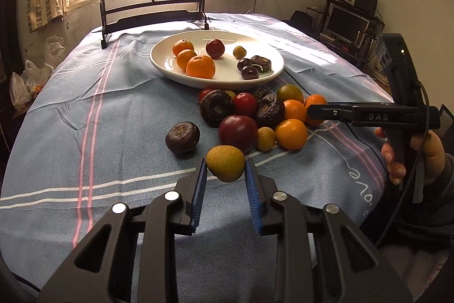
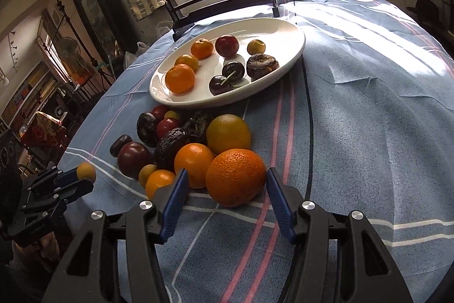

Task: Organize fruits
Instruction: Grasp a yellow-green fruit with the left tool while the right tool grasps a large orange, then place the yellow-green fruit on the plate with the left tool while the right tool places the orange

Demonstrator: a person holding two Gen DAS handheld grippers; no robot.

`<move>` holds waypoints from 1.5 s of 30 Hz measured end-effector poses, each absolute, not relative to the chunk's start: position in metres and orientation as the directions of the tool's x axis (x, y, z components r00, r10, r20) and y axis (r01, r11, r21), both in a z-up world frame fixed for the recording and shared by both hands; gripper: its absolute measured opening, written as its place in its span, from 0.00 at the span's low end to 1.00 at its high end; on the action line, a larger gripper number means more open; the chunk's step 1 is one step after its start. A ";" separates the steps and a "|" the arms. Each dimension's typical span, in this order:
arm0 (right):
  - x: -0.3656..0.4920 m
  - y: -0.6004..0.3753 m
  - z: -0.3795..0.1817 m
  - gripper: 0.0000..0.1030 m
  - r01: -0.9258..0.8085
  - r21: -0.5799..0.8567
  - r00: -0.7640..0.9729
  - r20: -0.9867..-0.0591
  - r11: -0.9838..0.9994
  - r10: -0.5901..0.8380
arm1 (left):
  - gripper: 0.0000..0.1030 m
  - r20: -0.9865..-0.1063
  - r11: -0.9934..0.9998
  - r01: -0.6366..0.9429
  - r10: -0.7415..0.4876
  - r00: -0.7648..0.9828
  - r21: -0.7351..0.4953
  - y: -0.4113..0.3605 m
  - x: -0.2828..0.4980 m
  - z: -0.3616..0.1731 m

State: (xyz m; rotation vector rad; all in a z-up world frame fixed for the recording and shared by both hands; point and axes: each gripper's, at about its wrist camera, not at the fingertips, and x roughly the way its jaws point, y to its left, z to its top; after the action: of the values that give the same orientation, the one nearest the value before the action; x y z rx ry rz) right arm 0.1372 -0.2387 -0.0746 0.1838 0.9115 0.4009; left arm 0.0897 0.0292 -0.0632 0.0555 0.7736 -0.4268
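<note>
Eight fruits (image 2: 224, 67) on one plate (image 2: 283, 27); left tool (image 1: 225, 171) grips a yellow fruit (image 1: 225, 163), right tool (image 2: 227, 183) gapes.

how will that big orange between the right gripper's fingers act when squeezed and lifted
The big orange looks round, so it would likely roll if nudged. Its pebbly peel probably helps the right gripper hold. The jaws are not touching it yet.

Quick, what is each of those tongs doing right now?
Left tongs: closed on a small yellow-green fruit, lifted off the cloth.
Right tongs: open around a big orange, not gripping yet.
</note>
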 end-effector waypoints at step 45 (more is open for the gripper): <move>0.229 -0.253 -0.002 0.67 -0.256 0.427 0.666 -0.573 0.867 0.478 | 0.66 -0.656 0.921 0.326 -0.381 0.651 -0.213 0.000 0.223 -0.018</move>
State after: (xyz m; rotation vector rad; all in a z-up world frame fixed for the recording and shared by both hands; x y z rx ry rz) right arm 0.2294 -0.2531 -0.0020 0.3246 0.7333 0.4229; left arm 0.2231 0.0002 -0.0184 -0.0780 0.7630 -0.4019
